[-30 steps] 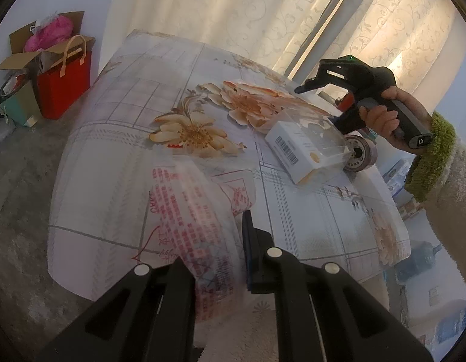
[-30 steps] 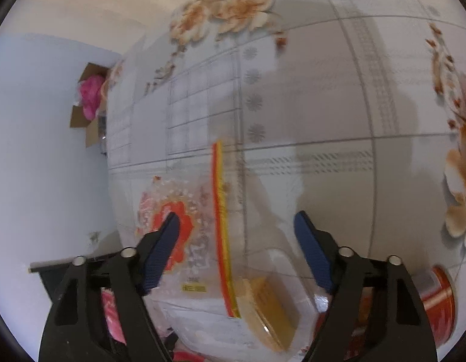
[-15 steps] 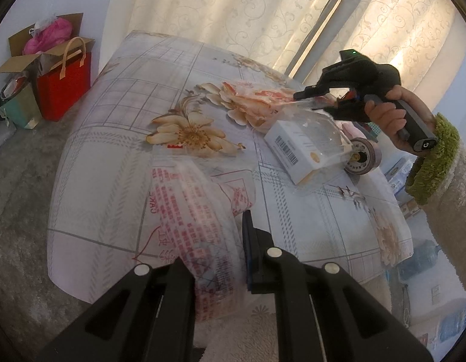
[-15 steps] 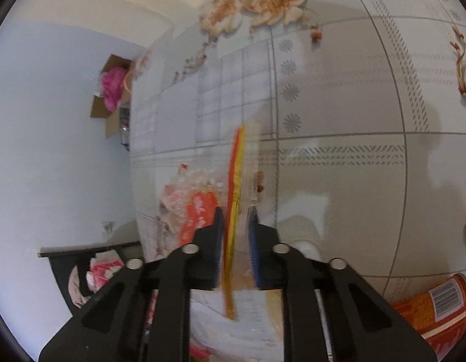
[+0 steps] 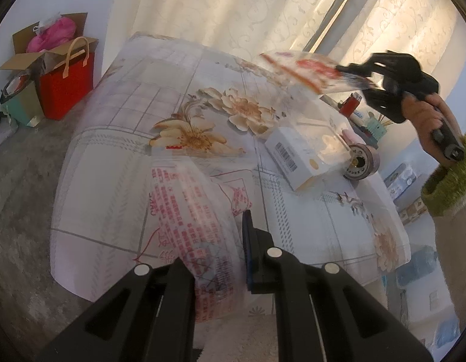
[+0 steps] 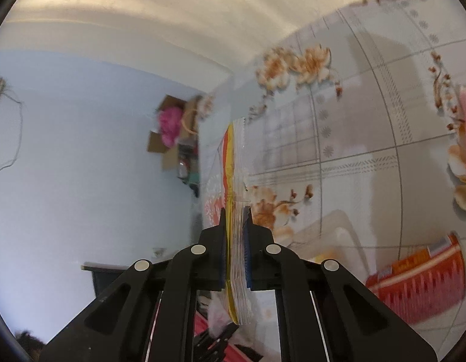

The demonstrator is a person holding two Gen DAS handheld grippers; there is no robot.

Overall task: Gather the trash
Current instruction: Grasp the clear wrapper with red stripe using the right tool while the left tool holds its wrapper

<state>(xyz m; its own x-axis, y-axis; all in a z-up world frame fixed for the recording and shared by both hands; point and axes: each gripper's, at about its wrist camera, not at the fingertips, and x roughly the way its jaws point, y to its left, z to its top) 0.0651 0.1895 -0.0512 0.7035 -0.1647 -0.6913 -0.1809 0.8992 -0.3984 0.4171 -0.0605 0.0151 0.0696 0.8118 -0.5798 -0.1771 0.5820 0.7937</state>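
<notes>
Our right gripper [image 6: 235, 235] has its fingers [image 6: 248, 232] pinched tight on a clear wrapper [image 6: 237, 199] with a red and yellow strip, and the wrapper is up in the air above the desk [image 5: 118, 157]. From the left wrist view we see that same wrapper [image 5: 305, 71] hanging out flat from the right gripper [image 5: 353, 71], well above the floral cloth, with the hand [image 5: 429, 120] gripping the handle beside a green cuff.

Our left gripper [image 5: 220, 247] has its fingers [image 5: 248, 241] narrowed around a thin plastic bag [image 5: 196, 211] printed in red; the bag bulges up between them and drapes onto the near edge of the desk.

On the desk, under a clear bag, lies a white box [image 5: 299, 157] with a barcode, and just beside it a tape roll [image 5: 361, 163] on its edge. A red lighter [image 5: 350, 104] lies farther back.

On the floor to the left stand a red tote [image 5: 67, 87] and an open carton [image 5: 45, 45] holding something pink. In the right wrist view an orange-red pack [image 6: 420, 283] lies at lower right.
</notes>
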